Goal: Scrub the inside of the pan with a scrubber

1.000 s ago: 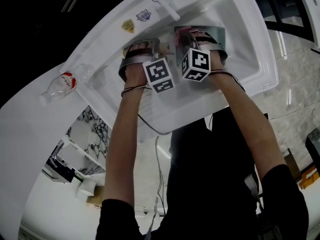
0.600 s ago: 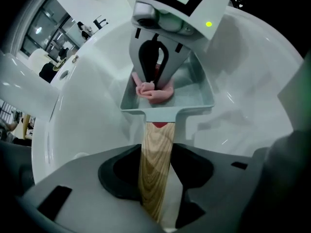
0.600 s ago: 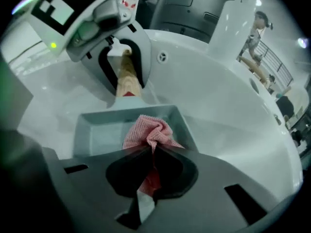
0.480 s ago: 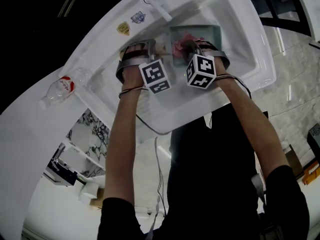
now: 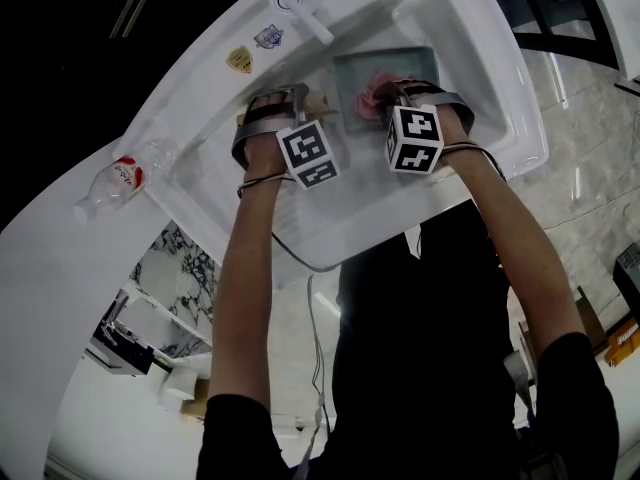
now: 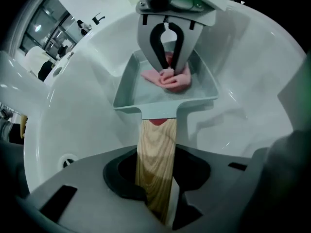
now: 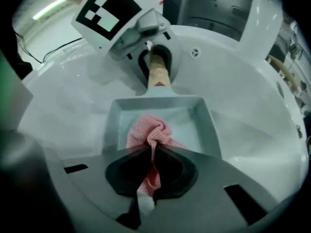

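Observation:
A square grey pan (image 5: 415, 63) with a wooden handle (image 6: 155, 154) lies in the white sink (image 5: 490, 98). My left gripper (image 6: 156, 181) has just been closing. It is now shut on the wooden handle (image 7: 156, 74), close behind the pan's rim (image 6: 165, 103). My right gripper (image 7: 151, 174) points steeply down into the pan (image 7: 206, 123), shut on a crumpled pink scrubber cloth (image 7: 148, 135). The cloth's bunched end rests on the pan floor (image 6: 170, 80). In the head view both grippers (image 5: 305, 103) (image 5: 395, 93) sit side by side over the basin.
A white faucet (image 5: 305, 16) stands at the sink's far rim, with stickers (image 5: 240, 60) beside it. A plastic bottle (image 5: 112, 183) lies on the counter to the left. A drain hole (image 6: 68, 160) sits in the basin left of the pan.
My right gripper has slid to the right over the pan with the pink scrubber. The left gripper has stayed at the handle.

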`<state>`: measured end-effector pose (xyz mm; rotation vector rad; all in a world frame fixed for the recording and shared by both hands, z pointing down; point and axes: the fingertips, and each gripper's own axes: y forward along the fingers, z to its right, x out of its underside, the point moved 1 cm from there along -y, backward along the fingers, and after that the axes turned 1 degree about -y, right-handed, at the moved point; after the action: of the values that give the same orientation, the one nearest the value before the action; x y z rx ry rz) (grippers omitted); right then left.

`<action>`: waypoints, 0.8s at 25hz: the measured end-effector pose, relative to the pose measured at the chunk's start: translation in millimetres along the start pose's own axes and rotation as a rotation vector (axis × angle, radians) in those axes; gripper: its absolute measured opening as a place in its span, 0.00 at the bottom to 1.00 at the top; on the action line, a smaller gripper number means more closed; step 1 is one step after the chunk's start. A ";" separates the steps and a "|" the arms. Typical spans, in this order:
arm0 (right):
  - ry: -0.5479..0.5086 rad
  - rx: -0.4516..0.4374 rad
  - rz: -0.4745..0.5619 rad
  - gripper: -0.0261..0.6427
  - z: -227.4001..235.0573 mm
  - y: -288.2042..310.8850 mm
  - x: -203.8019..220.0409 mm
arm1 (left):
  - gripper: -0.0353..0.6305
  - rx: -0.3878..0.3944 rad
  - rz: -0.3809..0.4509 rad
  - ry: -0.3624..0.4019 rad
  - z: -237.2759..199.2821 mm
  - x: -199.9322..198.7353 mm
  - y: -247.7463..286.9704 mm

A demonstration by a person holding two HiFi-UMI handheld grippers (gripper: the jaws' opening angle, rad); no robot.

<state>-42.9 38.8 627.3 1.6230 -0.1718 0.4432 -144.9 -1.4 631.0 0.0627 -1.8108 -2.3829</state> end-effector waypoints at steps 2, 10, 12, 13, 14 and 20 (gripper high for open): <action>0.036 0.089 -0.003 0.09 20.9 -1.2 9.0 | 0.28 0.003 -0.008 -0.002 -0.1 0.6 1.7; 0.078 0.320 -0.188 0.09 74.4 -8.5 54.4 | 0.25 0.017 -0.037 -0.003 -0.9 2.3 6.0; 0.104 0.283 -0.227 0.09 69.8 -11.5 62.7 | 0.24 0.017 -0.053 0.004 -1.1 3.6 7.7; 0.116 0.248 -0.237 0.09 63.4 -12.7 63.8 | 0.24 0.018 -0.061 0.009 -0.8 4.3 8.3; 0.124 0.210 -0.241 0.09 55.4 -13.4 63.3 | 0.23 0.019 -0.066 0.014 -0.2 4.7 8.7; 0.084 0.053 -0.131 0.09 15.5 -6.5 31.6 | 0.22 0.022 -0.085 0.023 0.9 5.9 10.4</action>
<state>-8.9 29.0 632.7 1.6532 0.0096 0.4177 -149.8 -4.1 641.5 0.1724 -1.8598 -2.4082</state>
